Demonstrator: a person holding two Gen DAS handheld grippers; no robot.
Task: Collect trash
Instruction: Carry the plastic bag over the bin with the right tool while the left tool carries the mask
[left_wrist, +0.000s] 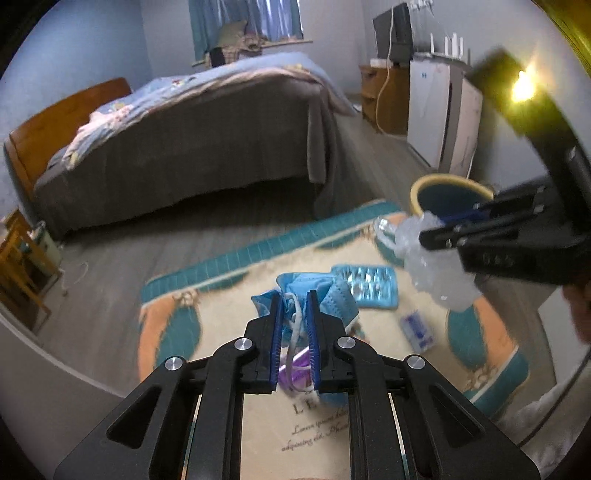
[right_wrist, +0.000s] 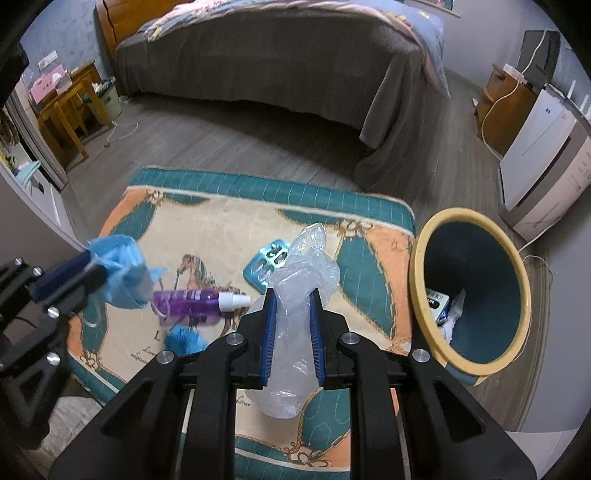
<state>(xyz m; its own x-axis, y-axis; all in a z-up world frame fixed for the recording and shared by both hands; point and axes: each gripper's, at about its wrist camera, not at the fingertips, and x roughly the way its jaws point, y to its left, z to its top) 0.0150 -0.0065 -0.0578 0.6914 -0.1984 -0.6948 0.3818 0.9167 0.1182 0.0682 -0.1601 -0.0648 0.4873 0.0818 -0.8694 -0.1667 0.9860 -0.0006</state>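
Gripping blue face mask (left_wrist: 334, 295), your left gripper (left_wrist: 293, 295) sits lower centre; right gripper (right_wrist: 293, 291) clamps clear plastic bag (right_wrist: 295, 332), bin (right_wrist: 472, 291) at right.

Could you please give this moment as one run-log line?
left gripper: shut on mask | right gripper: shut on bag | bin: beside rug

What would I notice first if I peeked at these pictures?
The right gripper pinches a crumpled clear plastic bag beside the yellow-rimmed trash bin. The left gripper clamps a blue face mask over the patterned rug, where a purple spray bottle lies.
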